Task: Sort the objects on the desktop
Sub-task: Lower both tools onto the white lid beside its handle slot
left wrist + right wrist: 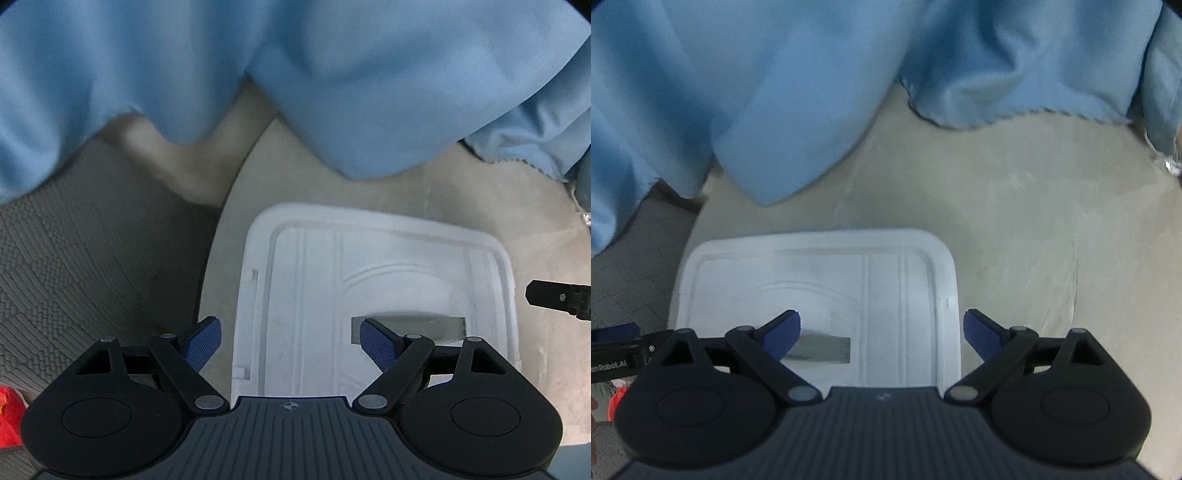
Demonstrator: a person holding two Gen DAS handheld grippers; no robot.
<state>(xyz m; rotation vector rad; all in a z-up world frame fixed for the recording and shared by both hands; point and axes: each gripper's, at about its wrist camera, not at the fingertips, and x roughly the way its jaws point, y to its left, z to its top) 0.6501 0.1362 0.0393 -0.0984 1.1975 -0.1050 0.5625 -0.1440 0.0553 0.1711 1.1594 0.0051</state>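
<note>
— Carpet (74, 266), grey and ribbed, lay at the far left, with a red scrap (9, 413) at its edge; then came the pale floor (461, 195). Where was the container?

— White lid (369, 280) lay on that floor, below the hanging blue cloth (295, 74), with a slot (424, 325) cut in it.

— And the tongs?

— Left gripper (290, 345) hung over the lid's left rim, jaws spread, nothing between them; one pad (376, 345) was above the slot. Right gripper (882, 338) straddled the lid's right rim, jaws also wide and empty.
</note>
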